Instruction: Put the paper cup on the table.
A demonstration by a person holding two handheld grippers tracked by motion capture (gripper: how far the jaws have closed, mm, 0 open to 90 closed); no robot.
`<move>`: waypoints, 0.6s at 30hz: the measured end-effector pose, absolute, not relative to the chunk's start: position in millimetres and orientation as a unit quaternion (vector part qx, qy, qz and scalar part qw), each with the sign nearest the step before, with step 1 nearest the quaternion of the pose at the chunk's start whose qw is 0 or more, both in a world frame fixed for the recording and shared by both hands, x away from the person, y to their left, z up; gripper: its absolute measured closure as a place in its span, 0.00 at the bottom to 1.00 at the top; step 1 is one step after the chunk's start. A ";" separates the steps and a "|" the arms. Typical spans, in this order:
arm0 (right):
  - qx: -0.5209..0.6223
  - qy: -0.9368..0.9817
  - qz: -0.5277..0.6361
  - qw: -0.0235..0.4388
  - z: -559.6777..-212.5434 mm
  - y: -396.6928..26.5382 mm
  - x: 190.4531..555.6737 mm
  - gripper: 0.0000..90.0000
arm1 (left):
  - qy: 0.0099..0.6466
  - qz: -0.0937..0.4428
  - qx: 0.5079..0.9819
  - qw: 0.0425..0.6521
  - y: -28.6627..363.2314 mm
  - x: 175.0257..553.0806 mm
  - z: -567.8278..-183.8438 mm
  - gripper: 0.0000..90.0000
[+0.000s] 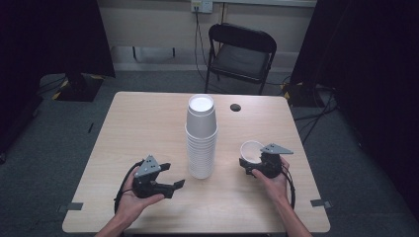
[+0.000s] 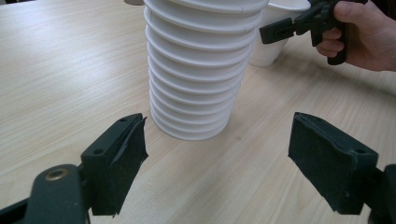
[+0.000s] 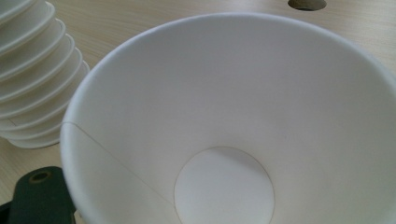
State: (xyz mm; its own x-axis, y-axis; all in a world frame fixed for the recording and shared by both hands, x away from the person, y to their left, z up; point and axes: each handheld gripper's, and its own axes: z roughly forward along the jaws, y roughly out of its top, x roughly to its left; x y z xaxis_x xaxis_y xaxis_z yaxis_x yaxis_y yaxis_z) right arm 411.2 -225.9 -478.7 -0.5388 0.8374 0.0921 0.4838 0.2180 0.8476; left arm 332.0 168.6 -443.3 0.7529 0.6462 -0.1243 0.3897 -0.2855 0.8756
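White paper cups, nested in a tall stack, stand at centre of the pale wood counter in the high view, approx. mid-frame. In my left gripper view the stack fills the upper middle, w/ my left gripper at the bottom edge, jaws wide apart, nothing between them, stack just beyond. In the high view that left gripper sits lower left of centre, near the stack's base but not touching.

My right gripper is lower right of centre, clamped on the rim of a single cup that sits just right of the stack, apart from it. Right gripper view looks straight into that single cup; stack at upper left. From the left gripper view, single cup is upper right, my right hand at the far right edge.

A small dark hole in the counter, upper right of the stack. A black folding chair beyond the counter, top centre.
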 end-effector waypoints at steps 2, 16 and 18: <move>0.437 0.757 0.444 0.198 -479.5 -225.4 410.9 0.14 | 0.329 0.127 0.791 0.501 168.4 331.9 -443.4 0.21; 0.440 0.769 0.426 0.183 -486.5 -233.6 401.8 0.15 | 0.335 0.129 0.788 0.501 170.2 333.1 -443.1 0.21; 0.445 0.767 0.426 0.181 -486.0 -237.4 399.7 0.15 | 0.338 0.130 0.785 0.502 170.5 333.8 -443.3 0.21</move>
